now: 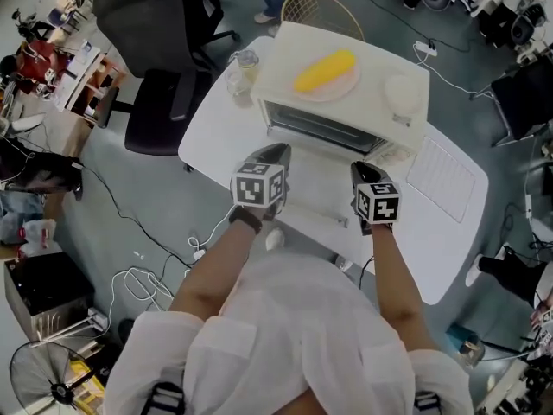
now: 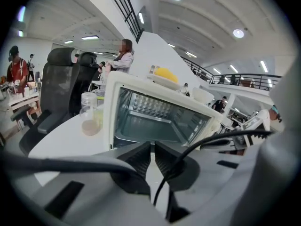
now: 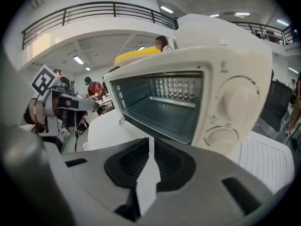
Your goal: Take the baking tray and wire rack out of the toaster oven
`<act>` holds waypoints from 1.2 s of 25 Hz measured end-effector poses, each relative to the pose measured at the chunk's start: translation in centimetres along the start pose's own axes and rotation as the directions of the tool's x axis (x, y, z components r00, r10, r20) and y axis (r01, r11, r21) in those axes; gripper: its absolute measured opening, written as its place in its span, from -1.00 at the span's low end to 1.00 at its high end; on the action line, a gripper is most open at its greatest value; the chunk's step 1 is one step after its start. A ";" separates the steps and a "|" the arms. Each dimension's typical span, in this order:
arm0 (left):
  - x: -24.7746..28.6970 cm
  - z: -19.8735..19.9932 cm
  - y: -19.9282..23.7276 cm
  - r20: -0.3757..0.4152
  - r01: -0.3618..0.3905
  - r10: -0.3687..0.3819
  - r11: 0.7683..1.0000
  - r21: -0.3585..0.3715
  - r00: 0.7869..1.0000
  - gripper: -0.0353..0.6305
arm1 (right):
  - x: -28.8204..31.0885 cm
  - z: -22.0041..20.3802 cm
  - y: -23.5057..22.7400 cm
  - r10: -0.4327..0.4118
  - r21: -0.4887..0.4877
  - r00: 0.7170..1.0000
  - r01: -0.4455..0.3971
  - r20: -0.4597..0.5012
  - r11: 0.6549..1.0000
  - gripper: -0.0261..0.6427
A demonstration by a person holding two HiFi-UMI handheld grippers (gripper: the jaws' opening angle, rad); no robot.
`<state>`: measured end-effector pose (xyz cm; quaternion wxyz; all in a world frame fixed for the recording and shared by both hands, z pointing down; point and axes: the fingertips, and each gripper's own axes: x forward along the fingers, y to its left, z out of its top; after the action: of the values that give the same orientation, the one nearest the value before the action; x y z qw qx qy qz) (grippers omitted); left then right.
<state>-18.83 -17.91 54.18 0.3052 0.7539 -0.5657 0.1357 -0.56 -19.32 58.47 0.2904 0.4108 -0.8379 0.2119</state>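
The toaster oven [image 1: 321, 130] stands open straight ahead of both tongs, equally near. Its baking tray [image 3: 160, 114] seems to lie wide across inside. Left tongs [image 2: 152, 146] are almost shut, right tongs [image 3: 150, 141] open a crack; both hold nothing.

White table [image 1: 216, 137] fills the middle. A black chair [image 1: 160, 59] sits off its far left edge, and a gold wire chair [image 1: 321, 11] stands behind. Two glass jars [image 1: 242, 72] stand just beside each other near the table's back-left corner. Raised above the tabletop, a yellow item [image 1: 324, 70] lies on a pink plate [image 1: 346, 87], with a white bowl [image 1: 402, 93] to the right. Down on the grey floor, loose cables [image 1: 147, 284] and a fan [image 1: 52, 379] at bottom left. People mill about in the background, one in red [image 2: 16, 72] by a desk.
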 end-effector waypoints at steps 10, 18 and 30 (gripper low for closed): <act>1.0 -0.8 6.6 -0.078 -0.017 0.019 0.999 0.028 0.997 -0.81 | 8.1 3.0 3.6 -0.047 -0.299 0.994 0.015 -0.100 0.954 -0.69; 2.1 -1.0 8.0 -0.127 -0.004 0.009 0.999 0.041 0.992 -0.81 | 11.0 2.9 4.3 -0.125 -0.623 0.973 -0.022 -0.192 0.782 -0.56; 2.2 -1.6 9.1 -0.162 0.004 0.003 0.999 0.041 0.987 -0.81 | 14.5 1.6 3.7 -0.235 -0.799 0.941 -0.059 -0.245 0.598 -0.49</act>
<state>-26.43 -20.24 59.45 0.3346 0.7467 -0.5360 0.2078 -11.17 -26.31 66.44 0.5867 0.2387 -0.7622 -0.1337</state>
